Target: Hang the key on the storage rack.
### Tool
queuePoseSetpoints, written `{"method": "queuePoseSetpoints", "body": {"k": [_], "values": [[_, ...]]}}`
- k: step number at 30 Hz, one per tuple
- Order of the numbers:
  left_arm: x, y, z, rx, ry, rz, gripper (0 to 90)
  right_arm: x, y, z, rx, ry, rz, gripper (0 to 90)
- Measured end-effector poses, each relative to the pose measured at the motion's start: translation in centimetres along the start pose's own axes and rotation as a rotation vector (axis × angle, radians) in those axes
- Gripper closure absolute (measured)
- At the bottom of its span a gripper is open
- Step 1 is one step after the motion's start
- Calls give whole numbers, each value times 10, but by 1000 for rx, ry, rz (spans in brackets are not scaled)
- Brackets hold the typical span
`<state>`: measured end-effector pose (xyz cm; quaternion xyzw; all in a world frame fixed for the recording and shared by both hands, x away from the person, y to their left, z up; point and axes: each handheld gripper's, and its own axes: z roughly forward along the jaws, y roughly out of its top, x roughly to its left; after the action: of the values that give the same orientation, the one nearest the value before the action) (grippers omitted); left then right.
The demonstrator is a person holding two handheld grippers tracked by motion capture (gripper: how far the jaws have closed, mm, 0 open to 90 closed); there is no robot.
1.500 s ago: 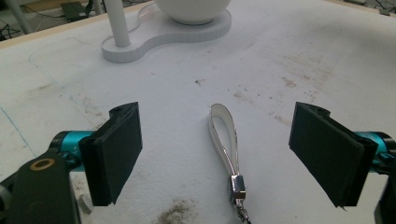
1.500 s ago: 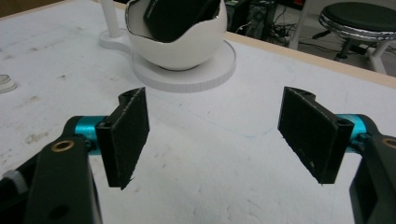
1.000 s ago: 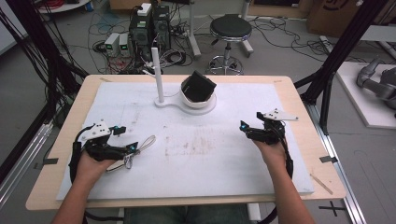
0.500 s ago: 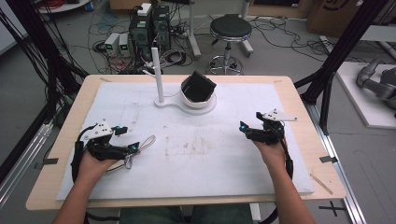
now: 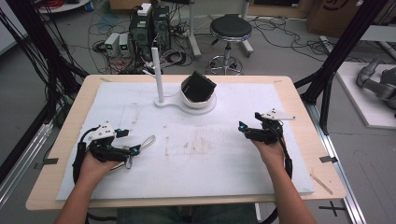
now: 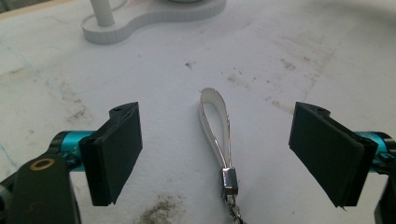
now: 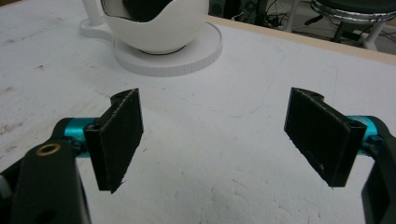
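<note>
Down near the table's [image 5: 299,100] left front corner: left gripper [image 6: 219,149], jaws spread wide, nothing between the pads but air and white mat [image 5: 224,154]. Lying flat on the mat between those jaws, closer to neither by much: a pale strap loop [image 6: 215,126] with a small metal clasp [image 6: 229,181] at its near end and what looks like a bit of chain below it (cut off by the frame edge, so hard to be sure). Loop's rounded end pointing away toward the far edge of the table; no contact between strap and either jaw. Same strap seen from the high view just beside the left gripper's tips, well short of the table's middle.

Over toward the right edge, roughly level with the middle of the table: right gripper [image 7: 212,140], likewise released, jaws wide apart over bare mat, gripping nothing.

At the far edge, centred: a white stand [image 5: 187,101] with an upright post [image 5: 158,74] on its left end and a white bowl [image 5: 198,99] on its round base, something black [image 5: 199,86] sitting tilted in the bowl. Both grippers well apart from the stand and from each other.
</note>
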<state>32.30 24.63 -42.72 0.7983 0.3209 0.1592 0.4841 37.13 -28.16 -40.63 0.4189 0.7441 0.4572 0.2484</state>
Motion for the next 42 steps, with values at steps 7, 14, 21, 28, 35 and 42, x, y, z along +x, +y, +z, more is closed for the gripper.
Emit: {"method": "queuePoseSetpoints", "body": {"k": [7, 14, 21, 28, 35, 42], "values": [[-1, -5, 9, 77, -12, -1, 184, 7, 2, 0, 5, -3, -24, 199], [-3, -10, 19, 228, 1, 42, 328, 8, 2, 3, 22, 3, -22, 199], [-1, -11, 15, 248, 34, 11, 645, 6, 1, 3, 31, 9, -10, 200], [-4, -9, 15, 262, 26, 55, 750, 5, -1, 0, 39, 9, -16, 199], [-9, -5, 17, 285, 45, 60, 812, 5, -1, 2, 44, 9, -20, 199], [-18, 9, 11, 161, 15, 63, 812, 7, -1, 2, 46, 14, -27, 199]]}}
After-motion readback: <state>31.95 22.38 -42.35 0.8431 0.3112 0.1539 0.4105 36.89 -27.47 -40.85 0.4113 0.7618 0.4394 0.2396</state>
